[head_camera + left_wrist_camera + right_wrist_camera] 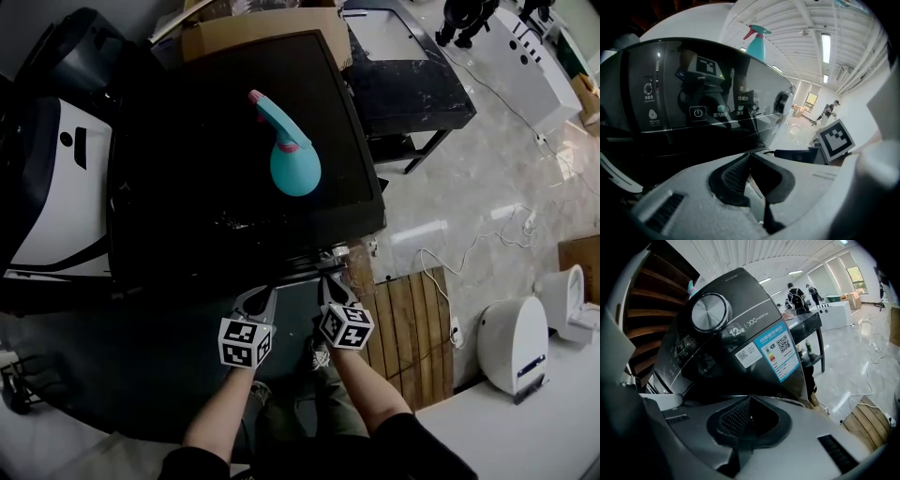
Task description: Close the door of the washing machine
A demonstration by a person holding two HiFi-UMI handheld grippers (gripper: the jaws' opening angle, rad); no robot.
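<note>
Both the left tongs [263, 300] and right tongs [328, 283] sit closed and empty at the front edge of the black washing machine [187, 197]. Its door cannot be made out; open floor [469, 187] lies rightward.

The washing machine [234, 187] is glossy black all over, shiny enough to throw reflections. Its knob [708, 311] looks like brushed metal, and the stickers [780, 350] are smooth print. The spray bottle [292, 159] is smooth teal plastic. The left gripper [749, 157] and right gripper [750, 401] have matt grey, slightly grainy plastic shells, with black, rubbery, ribbed pads [736, 418]. The floor [487, 169] is polished marble-look stone, and the wooden slats [412, 323] at the right are bare.
</note>
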